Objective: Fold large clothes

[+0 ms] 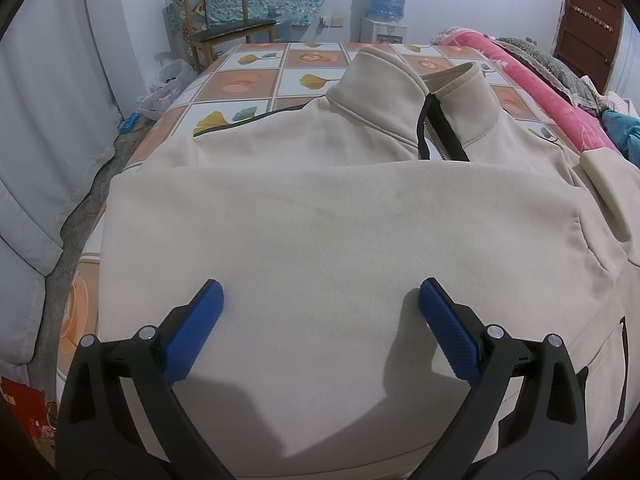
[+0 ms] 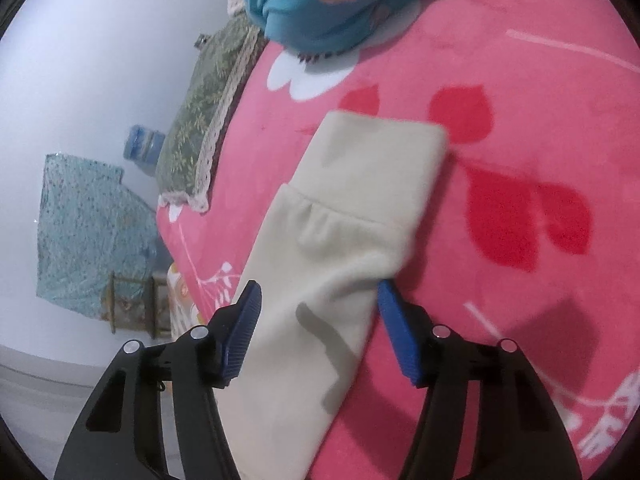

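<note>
A large cream sweatshirt (image 1: 328, 216) with a stand-up collar and a short black zip (image 1: 438, 128) lies on the bed; a fold of it is laid across its body. My left gripper (image 1: 320, 296) is open and empty just above the folded cloth near its front edge. In the right wrist view the sweatshirt's sleeve (image 2: 340, 248) with its ribbed cuff (image 2: 380, 168) lies across a pink blanket. My right gripper (image 2: 318, 294) is open, its blue fingers either side of the sleeve, not closed on it.
The bed has a tiled orange-and-white sheet (image 1: 240, 84). A rolled pink floral blanket (image 1: 536, 84) lies along its right side, with a green pillow (image 2: 208, 120) and blue bedding (image 2: 320, 4). A wooden chair (image 1: 224, 28) and a water dispenser (image 1: 386, 12) stand at the far wall.
</note>
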Motion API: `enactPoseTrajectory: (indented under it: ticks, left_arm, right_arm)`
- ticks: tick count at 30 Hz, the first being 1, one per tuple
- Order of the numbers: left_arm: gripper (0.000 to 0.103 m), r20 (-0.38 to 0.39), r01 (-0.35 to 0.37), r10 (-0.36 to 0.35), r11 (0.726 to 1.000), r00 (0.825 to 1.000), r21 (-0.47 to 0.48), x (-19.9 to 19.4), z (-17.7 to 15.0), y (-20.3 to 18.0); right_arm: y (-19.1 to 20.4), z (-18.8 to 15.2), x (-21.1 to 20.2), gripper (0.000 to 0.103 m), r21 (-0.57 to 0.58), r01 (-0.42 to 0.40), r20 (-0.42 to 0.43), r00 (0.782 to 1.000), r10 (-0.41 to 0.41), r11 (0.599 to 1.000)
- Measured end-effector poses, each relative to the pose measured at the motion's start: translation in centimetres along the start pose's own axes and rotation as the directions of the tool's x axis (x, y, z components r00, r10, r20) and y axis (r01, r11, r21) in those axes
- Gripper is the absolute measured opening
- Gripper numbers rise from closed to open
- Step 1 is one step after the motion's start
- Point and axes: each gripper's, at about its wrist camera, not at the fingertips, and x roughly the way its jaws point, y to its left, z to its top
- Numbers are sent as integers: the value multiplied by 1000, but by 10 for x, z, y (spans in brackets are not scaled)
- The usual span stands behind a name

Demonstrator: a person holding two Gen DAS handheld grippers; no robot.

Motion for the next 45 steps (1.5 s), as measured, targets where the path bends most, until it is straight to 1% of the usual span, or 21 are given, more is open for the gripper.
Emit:
enactPoseTrajectory:
  ticks: [2, 4, 9, 10, 12, 14, 15, 16, 17, 19, 22, 24, 27, 29, 32, 35, 40, 45]
  left_arm:
    - [95, 0, 0, 0, 1000, 1000, 0, 0, 0, 0]
    - [95, 0, 0, 0, 1000, 1000, 0, 0, 0, 0]
    - [95, 0, 0, 0, 1000, 1000, 0, 0, 0, 0]
    - [95, 0, 0, 0, 1000, 1000, 0, 0, 0, 0]
    - [95, 0, 0, 0, 1000, 1000, 0, 0, 0, 0]
    - [95, 0, 0, 0, 1000, 1000, 0, 0, 0, 0]
    - [95, 0, 0, 0, 1000, 1000, 0, 0, 0, 0]
    - [95, 0, 0, 0, 1000, 1000, 0, 0, 0, 0]
    - [95, 0, 0, 0, 1000, 1000, 0, 0, 0, 0]
    - [95, 0, 0, 0, 1000, 1000, 0, 0, 0, 0]
    - [95, 1, -1, 1, 1000, 1000, -1, 0, -1, 0]
    - [95, 1, 0, 0, 1000, 1000, -1, 0, -1, 0]
    - [95, 1, 0, 0, 1000, 1000, 0, 0, -1, 0]
    - [95, 1, 0, 0, 1000, 1000, 0, 0, -1, 0]
    - [95, 1, 0, 0, 1000, 1000, 0, 0, -1, 0]
    - [95, 1, 0, 0, 1000, 1000, 0, 0, -1, 0]
    - [95, 1, 0, 0, 1000, 1000, -1, 0, -1, 0]
    - [95, 1, 0, 0, 1000, 1000, -1, 0, -1, 0]
  right_arm:
    - [-2, 2, -9, 60, -8, 24, 39, 999, -24, 1000]
    - [-8, 8, -11, 60, 1, 38, 44, 998, -38, 999]
    - [-27, 27, 11, 59, 72, 50, 5, 999, -51, 996]
    - [-32, 30, 15, 53, 90, 47, 13, 999, -48, 995]
    - [-38, 36, 19, 46, 116, 27, 34, 999, -31, 993]
    - [-39, 42, 20, 30, 106, 21, 61, 998, -28, 994]
    - [-39, 43, 20, 26, 95, 23, 68, 997, -29, 995]
    - [-38, 45, 19, 15, 81, 25, 74, 997, -31, 996]
    - [-37, 46, 18, 11, 73, 24, 77, 997, -30, 997]
    - [-29, 44, 10, 9, 31, 8, 98, 995, -11, 999]
    - [-1, 35, -9, 9, -87, -6, 138, 990, 18, 996]
    - [20, 26, -23, 9, -161, -27, 150, 987, 52, 987]
    - [52, 8, -41, 9, -248, -78, 145, 983, 117, 966]
    - [74, -5, -52, 9, -309, -109, 138, 978, 158, 945]
    - [114, -33, -68, 9, -422, -161, 117, 966, 230, 892]
    - [141, -57, -79, 9, -496, -198, 92, 956, 278, 845]
    - [168, -87, -92, 9, -563, -246, 50, 943, 330, 789]
    - [183, -104, -97, 9, -591, -267, 22, 938, 346, 762]
